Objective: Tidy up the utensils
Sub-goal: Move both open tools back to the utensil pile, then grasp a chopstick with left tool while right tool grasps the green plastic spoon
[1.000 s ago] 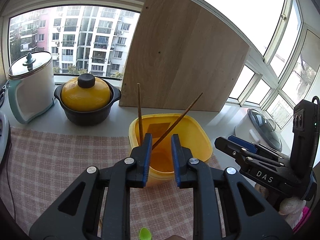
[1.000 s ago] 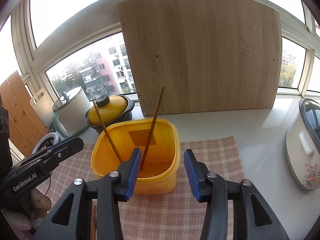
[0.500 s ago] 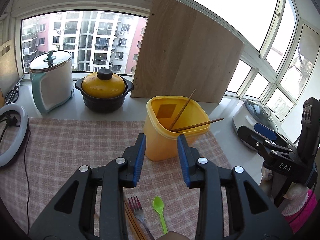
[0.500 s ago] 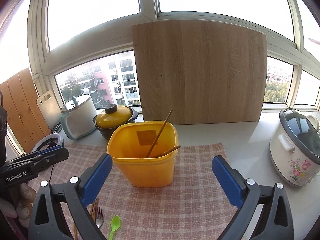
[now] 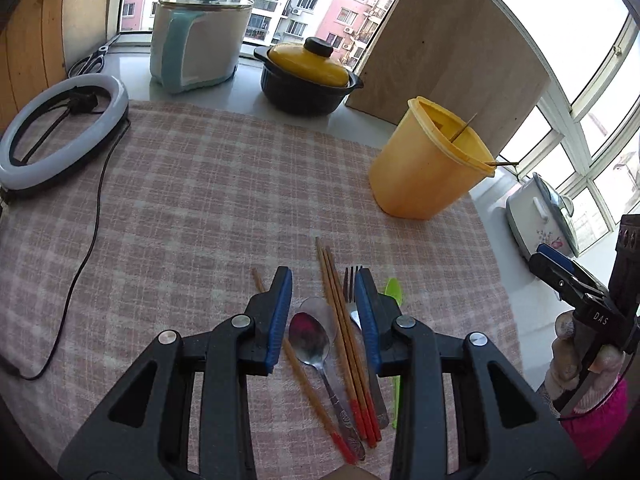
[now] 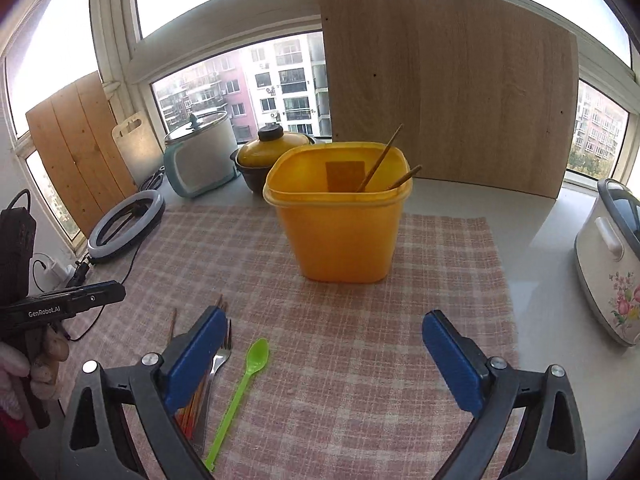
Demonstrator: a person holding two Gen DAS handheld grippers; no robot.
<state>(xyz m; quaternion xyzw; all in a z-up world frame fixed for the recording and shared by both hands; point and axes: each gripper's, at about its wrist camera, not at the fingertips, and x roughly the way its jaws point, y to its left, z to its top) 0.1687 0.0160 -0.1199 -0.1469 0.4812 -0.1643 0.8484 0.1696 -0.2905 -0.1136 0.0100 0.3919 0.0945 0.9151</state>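
A yellow container [image 6: 340, 220] stands on the checked cloth [image 5: 180, 200] with two chopsticks [image 6: 378, 164] leaning inside it. Nearer me lie a metal spoon [image 5: 310, 336], red-ended chopsticks [image 5: 340, 308], a fork [image 5: 352, 280], a green plastic spoon [image 6: 244, 380] and a single chopstick [image 5: 308, 384]. My left gripper [image 5: 323, 280] hovers over the metal spoon and chopsticks, open, gripping nothing. My right gripper [image 6: 325, 316] is spread wide with its jaws closing. Nothing is held between them, and the green spoon lies on the cloth by its left finger.
A ring light [image 5: 60, 132] with its cable lies at the cloth's left edge. A white and teal cooker [image 5: 200, 40] and a yellow-lidded black pot [image 5: 308, 76] stand behind. A wooden board [image 6: 448, 88] leans on the window. A flowered rice cooker [image 6: 612, 264] sits at right.
Both grippers have drawn back from the yellow container and dropped toward the cloth. The right jaws spread wide, the left a little. The two chopsticks stay leaning in the container.
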